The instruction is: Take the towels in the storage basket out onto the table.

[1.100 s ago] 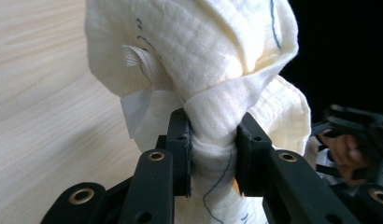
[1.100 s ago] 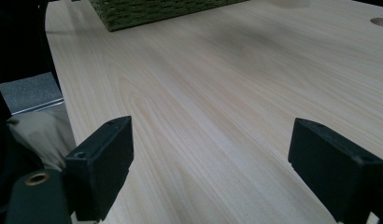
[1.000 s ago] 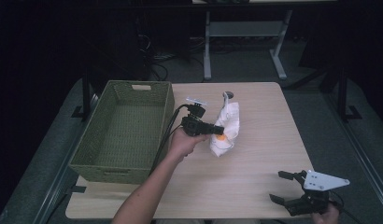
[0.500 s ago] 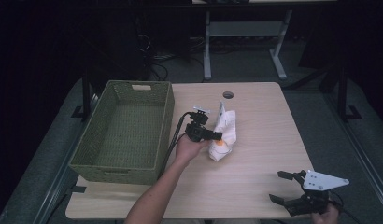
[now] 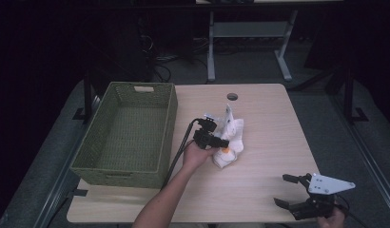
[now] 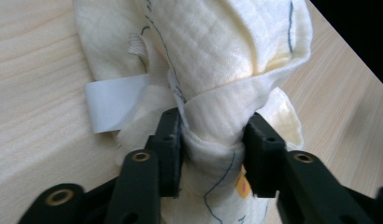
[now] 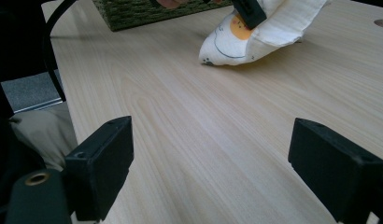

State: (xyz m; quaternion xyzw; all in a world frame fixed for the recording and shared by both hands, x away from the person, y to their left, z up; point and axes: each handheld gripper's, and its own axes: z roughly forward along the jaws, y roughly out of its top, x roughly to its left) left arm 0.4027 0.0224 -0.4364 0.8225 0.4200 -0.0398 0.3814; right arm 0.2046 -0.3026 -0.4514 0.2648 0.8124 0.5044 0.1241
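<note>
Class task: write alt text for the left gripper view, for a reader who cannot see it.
The left gripper, its two black jaws having just been opening, has a bunched fold of a cream cloth between them. The cloth lies on a light wooden table, a white label showing at its side.

Left gripper (image 6: 213, 154) jaws either side of a bunched fold of cream cloth (image 6: 222, 60), which lies between them; jaws have just been opening; white label (image 6: 116, 101) sticks out at cloth's left; orange print patch low; cloth on light wood table (image 6: 35, 93).
</note>
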